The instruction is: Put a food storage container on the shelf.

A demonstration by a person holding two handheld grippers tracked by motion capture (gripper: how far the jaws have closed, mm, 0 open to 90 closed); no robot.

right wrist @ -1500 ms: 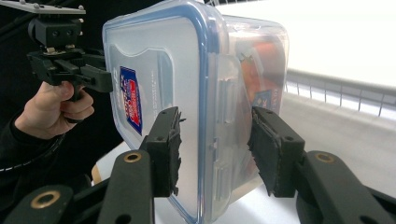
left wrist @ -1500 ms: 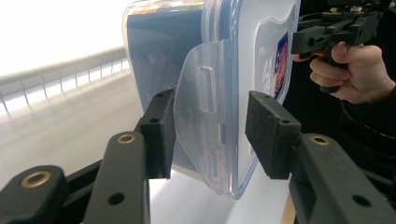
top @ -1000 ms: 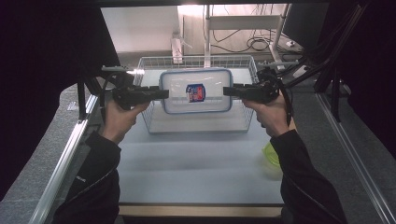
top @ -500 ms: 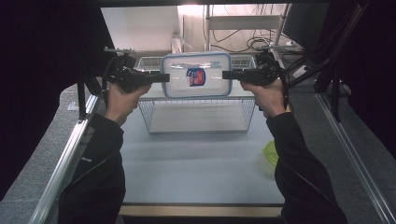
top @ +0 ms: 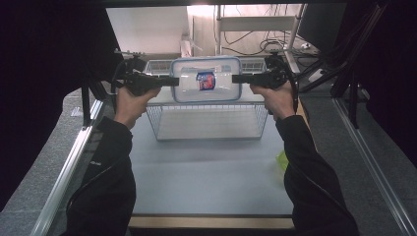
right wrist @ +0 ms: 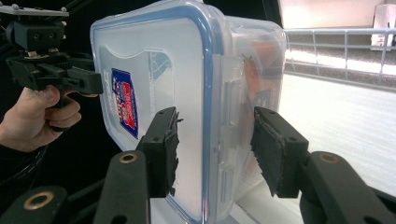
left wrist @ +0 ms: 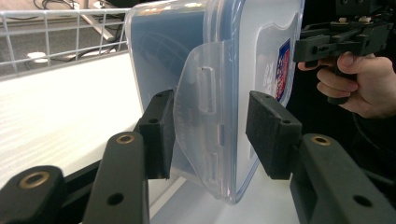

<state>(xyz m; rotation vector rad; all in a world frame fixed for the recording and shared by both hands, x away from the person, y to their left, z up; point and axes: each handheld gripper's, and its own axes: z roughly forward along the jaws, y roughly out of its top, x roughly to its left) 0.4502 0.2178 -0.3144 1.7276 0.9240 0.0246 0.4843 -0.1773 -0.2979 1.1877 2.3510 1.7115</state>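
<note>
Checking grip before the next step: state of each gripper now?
Left gripper: shut on the clear lidded container, gripping its left end.
Right gripper: shut on the container's right end.

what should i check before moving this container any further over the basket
1. Left gripper on the container: pads sit on either side of the side latch; ok.
2. Right gripper on the opposite short end: pads sit on either side of it; ok.
3. Lid shut: the blue-edged lid sits flush and the side latch looks folded down; ok.
4. Container level between the hands in the high view: ok.
5. Clear of the wire basket: it appears lifted above the rim, though true clearance: cannot tell.
6. Firmness of the grip, slipping or not: cannot tell.
</note>
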